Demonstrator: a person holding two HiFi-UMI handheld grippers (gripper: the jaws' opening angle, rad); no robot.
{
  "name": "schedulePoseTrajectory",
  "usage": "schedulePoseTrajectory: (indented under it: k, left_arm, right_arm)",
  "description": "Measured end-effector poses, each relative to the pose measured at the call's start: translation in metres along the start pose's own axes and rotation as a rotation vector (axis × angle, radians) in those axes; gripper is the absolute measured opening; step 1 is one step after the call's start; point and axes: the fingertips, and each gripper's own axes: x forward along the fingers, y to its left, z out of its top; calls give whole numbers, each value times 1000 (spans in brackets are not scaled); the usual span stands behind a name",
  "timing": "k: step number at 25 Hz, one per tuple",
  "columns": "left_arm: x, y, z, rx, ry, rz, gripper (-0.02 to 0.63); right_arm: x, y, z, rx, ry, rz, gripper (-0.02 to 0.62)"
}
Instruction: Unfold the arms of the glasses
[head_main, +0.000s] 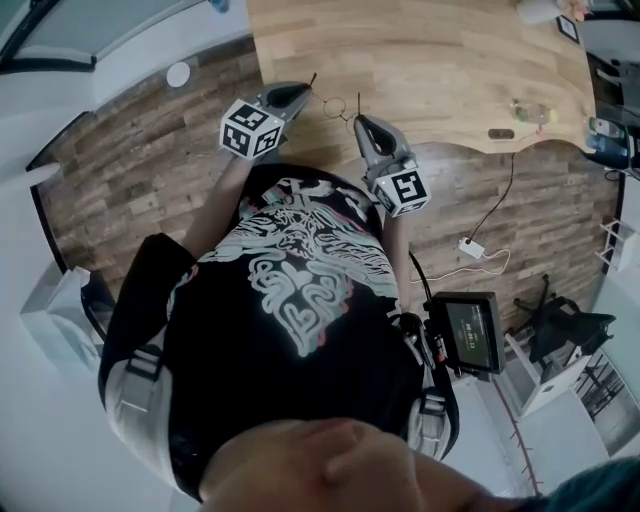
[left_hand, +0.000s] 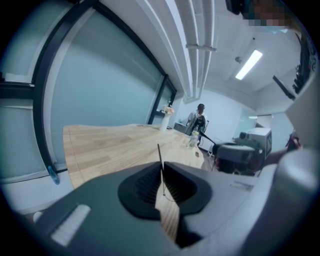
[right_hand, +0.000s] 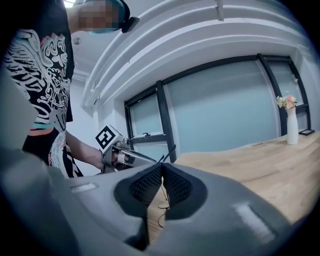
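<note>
Both grippers are pinched tight on the glasses (head_main: 338, 104), held just over the table's (head_main: 430, 60) near edge. The left gripper (head_main: 303, 94) has one thin arm, the right gripper (head_main: 362, 122) the wire on the other side. Best now, I'd say, is to swing them outward gently about the hinges, no twisting. At the table's far end, a vase (right_hand: 292, 131) holds flowers (right_hand: 286, 101).

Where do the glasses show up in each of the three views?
Head view: glasses, upper middle, between left tool and right tool.
Left gripper view: glasses, centre, thin arm in the shut jaws.
Right gripper view: glasses, lower centre, in the jaws.
Shared landmark: wooden table.
</note>
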Motion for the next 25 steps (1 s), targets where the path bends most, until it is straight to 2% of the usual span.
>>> schedulePoseTrajectory:
  k: [7,25]
  left_arm:
    - [5,9,-5,-24,12,7,6]
    - [13,15,4,4,8,9,6]
  right_arm:
    - [6,-5,-4,15,13,-26,8]
    - [20,-25,-2,-17,67,-138,8]
